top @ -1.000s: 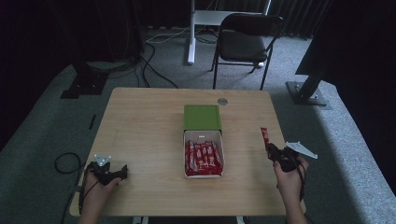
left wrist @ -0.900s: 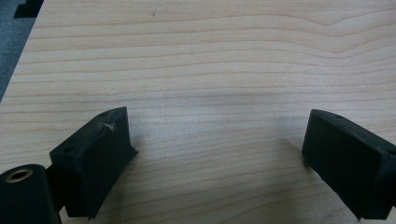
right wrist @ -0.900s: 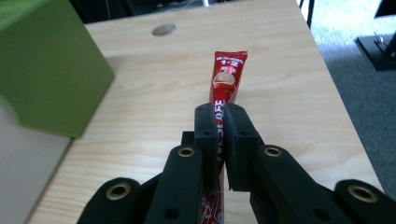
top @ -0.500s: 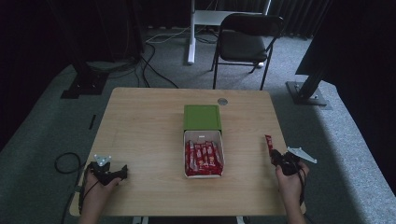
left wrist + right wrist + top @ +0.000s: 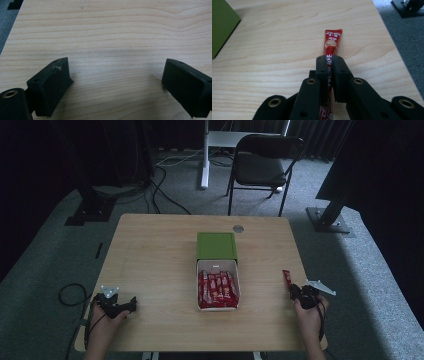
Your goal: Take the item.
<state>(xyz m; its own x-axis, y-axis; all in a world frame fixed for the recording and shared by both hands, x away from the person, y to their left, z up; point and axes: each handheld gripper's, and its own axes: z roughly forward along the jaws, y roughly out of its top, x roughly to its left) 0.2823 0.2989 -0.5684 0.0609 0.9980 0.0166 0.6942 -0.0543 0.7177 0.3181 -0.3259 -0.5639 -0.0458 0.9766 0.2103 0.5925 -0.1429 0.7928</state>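
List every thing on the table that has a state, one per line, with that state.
Box: open, red sachets lying inside.
Green lid: off, lying behind the box.
Red sachet: clamped in the right gripper.
Right gripper: shut on the sachet.
Left gripper: open, nothing between its jaws.

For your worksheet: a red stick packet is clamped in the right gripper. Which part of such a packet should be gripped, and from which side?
Grip the red stick packet across its narrow width near one end, coming in along its length, as the right gripper does now: it is long, thin and flat.
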